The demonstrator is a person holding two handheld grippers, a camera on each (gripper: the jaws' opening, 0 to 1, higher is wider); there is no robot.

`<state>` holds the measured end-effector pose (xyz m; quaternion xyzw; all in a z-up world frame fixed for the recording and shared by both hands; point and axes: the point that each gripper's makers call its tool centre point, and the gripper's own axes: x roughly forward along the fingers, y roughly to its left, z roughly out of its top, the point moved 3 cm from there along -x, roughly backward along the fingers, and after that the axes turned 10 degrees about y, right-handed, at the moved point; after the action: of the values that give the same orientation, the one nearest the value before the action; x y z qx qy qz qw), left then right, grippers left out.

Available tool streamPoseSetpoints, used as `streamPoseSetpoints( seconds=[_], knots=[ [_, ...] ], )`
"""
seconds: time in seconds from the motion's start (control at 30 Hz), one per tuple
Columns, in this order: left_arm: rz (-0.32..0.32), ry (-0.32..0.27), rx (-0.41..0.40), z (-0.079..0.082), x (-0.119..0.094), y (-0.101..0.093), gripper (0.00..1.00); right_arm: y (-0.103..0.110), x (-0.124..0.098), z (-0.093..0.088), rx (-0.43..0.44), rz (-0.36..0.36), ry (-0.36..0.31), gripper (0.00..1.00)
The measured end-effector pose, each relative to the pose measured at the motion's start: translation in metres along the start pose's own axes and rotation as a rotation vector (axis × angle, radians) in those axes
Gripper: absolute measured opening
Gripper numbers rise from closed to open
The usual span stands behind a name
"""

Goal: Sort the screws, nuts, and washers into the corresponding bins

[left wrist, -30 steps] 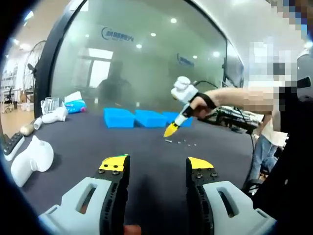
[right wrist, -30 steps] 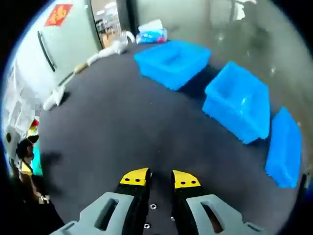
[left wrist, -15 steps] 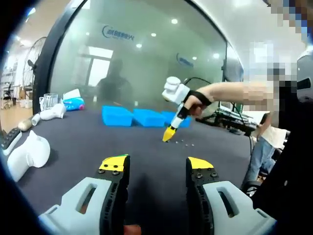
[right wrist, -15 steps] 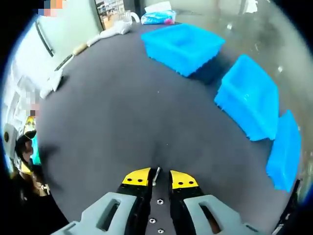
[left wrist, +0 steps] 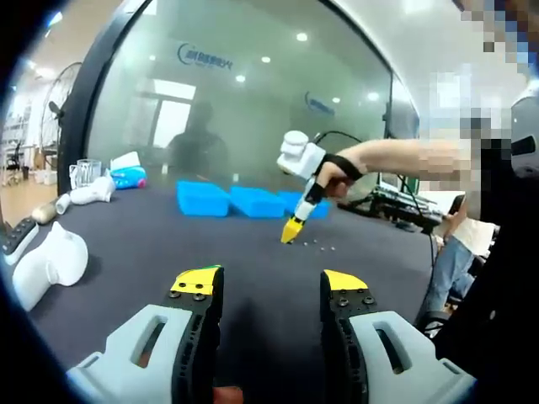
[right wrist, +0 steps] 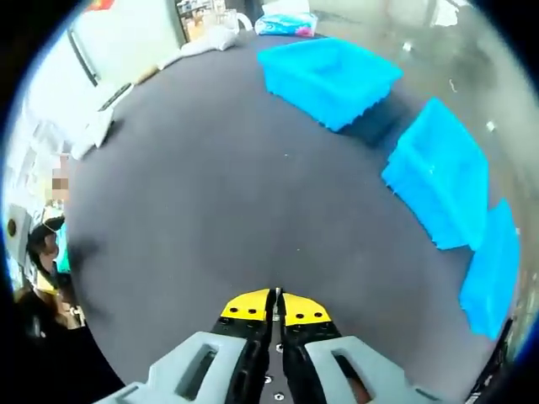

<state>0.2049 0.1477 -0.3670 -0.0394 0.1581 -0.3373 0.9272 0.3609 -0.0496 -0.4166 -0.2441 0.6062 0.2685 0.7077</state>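
Right gripper view, right hand-held gripper [right wrist: 275, 300]: jaws pressed nearly together, a thin pale screw [right wrist: 275, 295] pinched between the yellow tips, held over the table [right wrist: 194, 210].
Loose hardware [right wrist: 279, 348]: small silvery pieces on the dark table between the jaw bodies, just behind the tips; too small to tell screws from nuts or washers.
Bins: near blue bin [right wrist: 330, 71] far ahead, middle blue bin [right wrist: 442, 177] to its right, third blue bin [right wrist: 491, 269] at the right edge; all three in a row, well apart from the tips.
Left gripper view, left hand-held gripper [left wrist: 269, 286]: released, yellow-tipped jaws spread wide with nothing between them, above the dark table [left wrist: 152, 252].
Right hand-held gripper seen from there [left wrist: 291, 230]: tip down on the table beside scattered small parts [left wrist: 322, 247], held by a hand [left wrist: 335, 178].
Bins seen from there [left wrist: 244, 202]: blue row behind the tip.
Table's left edge: white objects [left wrist: 46, 265].
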Motion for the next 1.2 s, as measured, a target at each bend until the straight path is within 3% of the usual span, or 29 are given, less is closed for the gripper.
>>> streamPoseSetpoints(
  seconds=[0.43, 0.77, 0.97, 1.2],
  knots=[
    [0.002, -0.003, 0.002, 0.003, 0.0, 0.0, 0.45, 0.0, -0.003, -0.001, -0.011, 0.017, -0.02, 0.01],
    [0.001, -0.003, 0.011, 0.008, 0.002, -0.003, 0.45, -0.001, -0.019, -0.011, -0.002, 0.044, -0.119, 0.0],
    [-0.007, -0.003, 0.024, 0.013, 0.005, -0.008, 0.45, -0.005, -0.035, -0.022, 0.02, 0.066, -0.225, 0.0],
    [-0.01, 0.005, 0.037, 0.014, 0.009, -0.013, 0.45, -0.018, -0.072, -0.035, 0.045, 0.043, -0.476, 0.0]
  ],
)
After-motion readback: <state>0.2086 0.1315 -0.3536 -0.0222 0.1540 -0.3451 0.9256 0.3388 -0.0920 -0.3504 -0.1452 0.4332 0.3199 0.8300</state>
